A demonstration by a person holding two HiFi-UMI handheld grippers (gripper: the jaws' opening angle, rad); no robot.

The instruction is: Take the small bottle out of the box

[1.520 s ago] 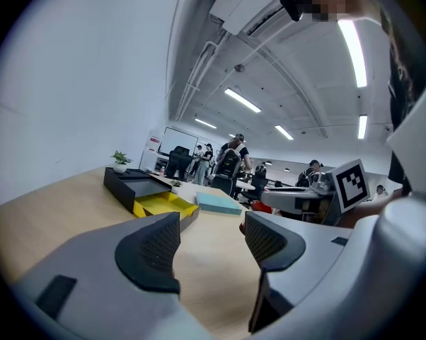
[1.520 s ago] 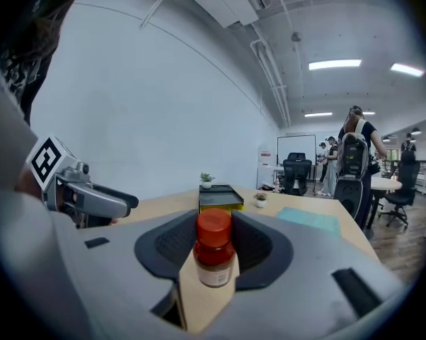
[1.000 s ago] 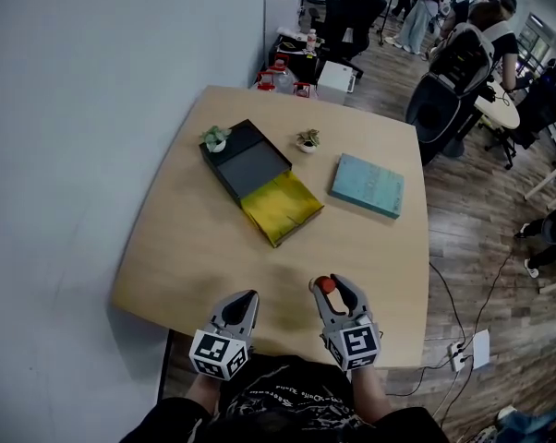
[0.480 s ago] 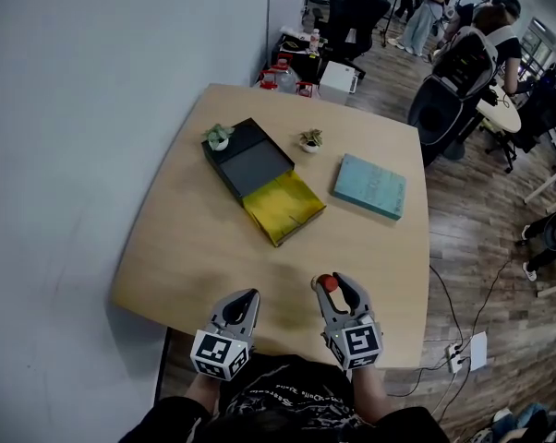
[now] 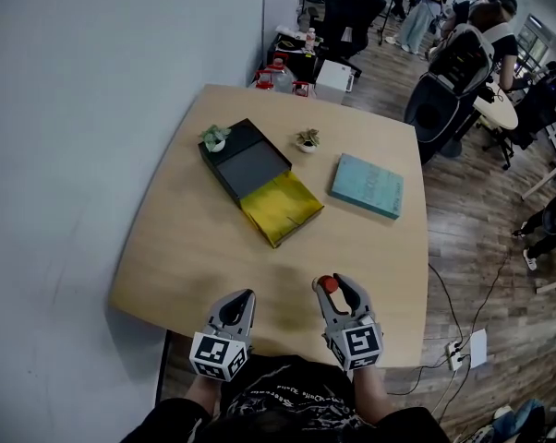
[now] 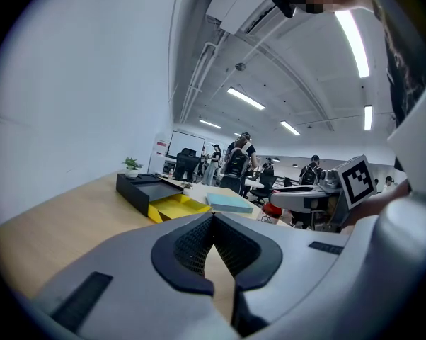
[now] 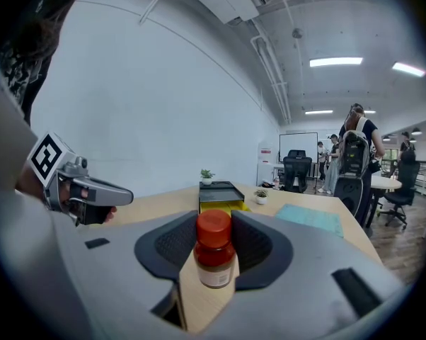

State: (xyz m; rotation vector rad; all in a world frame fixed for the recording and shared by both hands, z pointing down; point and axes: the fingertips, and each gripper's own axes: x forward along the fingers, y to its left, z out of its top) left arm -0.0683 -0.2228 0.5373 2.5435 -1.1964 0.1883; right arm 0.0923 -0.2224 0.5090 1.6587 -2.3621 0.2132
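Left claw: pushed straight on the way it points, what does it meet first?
Probably bare tabletop: the shut left claw tips slightly down. Farther along that line lies the yellow drawer; depth is unclear.

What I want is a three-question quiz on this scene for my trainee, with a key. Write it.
1. True or false: the left gripper has its fingers shut on nothing.
2. The right gripper grips: A) teal book, B) small bottle with a red cap, C) potted plant?
3. Fill in: the box has a slid-out part coloured ____.
Key: 1 true; 2 B; 3 yellow.
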